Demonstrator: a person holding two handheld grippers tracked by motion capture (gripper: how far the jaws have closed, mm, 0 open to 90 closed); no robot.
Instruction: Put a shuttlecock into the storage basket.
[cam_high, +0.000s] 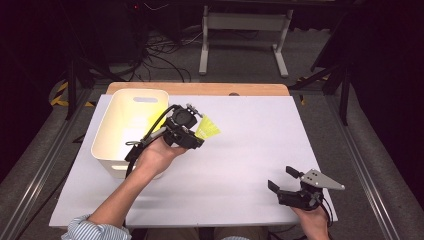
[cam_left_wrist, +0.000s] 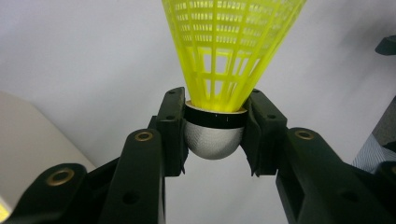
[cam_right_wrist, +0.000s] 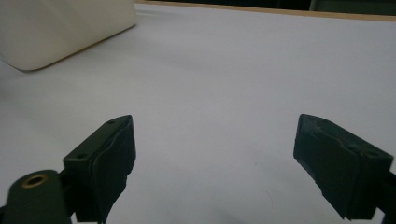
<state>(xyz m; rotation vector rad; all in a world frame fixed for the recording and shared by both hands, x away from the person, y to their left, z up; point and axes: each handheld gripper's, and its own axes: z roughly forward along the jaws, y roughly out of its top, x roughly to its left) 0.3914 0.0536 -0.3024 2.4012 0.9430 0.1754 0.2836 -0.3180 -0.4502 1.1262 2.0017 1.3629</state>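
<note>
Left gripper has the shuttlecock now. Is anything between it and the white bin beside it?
Nothing visible. The left gripper holds the shuttlecock by its cork base just right of the white bin, whose top is open; only bare table lies around them.

we see shuttlecock (cam_left_wrist: 219, 84) | yellow mesh skirt, pale rounded cork, black band | off the desk | skirt pointing away, seemingly level

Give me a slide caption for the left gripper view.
Left hand-held gripper clamps a yellow shuttlecock by its rounded base above the white table.
</note>
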